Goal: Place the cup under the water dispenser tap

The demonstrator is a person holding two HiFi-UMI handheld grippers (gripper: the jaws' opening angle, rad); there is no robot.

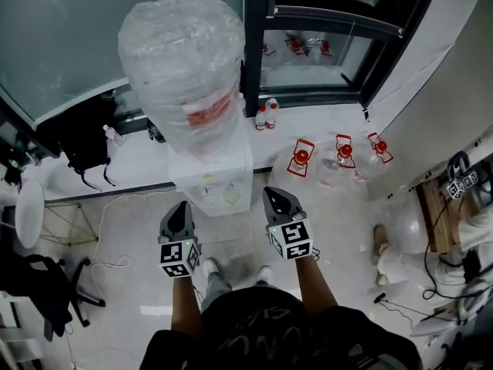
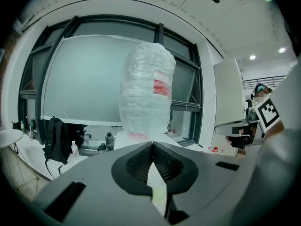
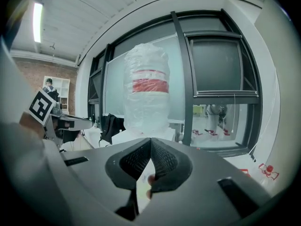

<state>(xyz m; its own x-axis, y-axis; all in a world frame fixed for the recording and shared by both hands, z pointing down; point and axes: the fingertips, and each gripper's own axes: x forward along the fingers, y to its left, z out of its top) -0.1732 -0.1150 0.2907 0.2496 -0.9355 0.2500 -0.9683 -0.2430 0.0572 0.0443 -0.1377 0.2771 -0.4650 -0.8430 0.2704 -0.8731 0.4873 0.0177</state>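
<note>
A white water dispenser [image 1: 206,177] stands ahead, topped by a large bottle [image 1: 185,68] wrapped in clear plastic. A pale green cup [image 1: 232,194] sits in the tap recess on its front. My left gripper [image 1: 182,206] and right gripper [image 1: 271,194] hover side by side just in front of the dispenser, apart from the cup. Both are shut with nothing held. In the left gripper view the jaws [image 2: 153,143] meet below the wrapped bottle [image 2: 146,93]. The right gripper view shows the same: jaws [image 3: 150,139] closed tip to tip, bottle [image 3: 146,98] straight ahead.
Several empty jugs with red caps [image 1: 300,160] lie on the floor to the right. Small bottles [image 1: 266,116] stand by the window. A black backpack [image 1: 85,141] rests at the left, an office chair [image 1: 46,299] lower left. A seated person's legs [image 1: 408,260] are at the right.
</note>
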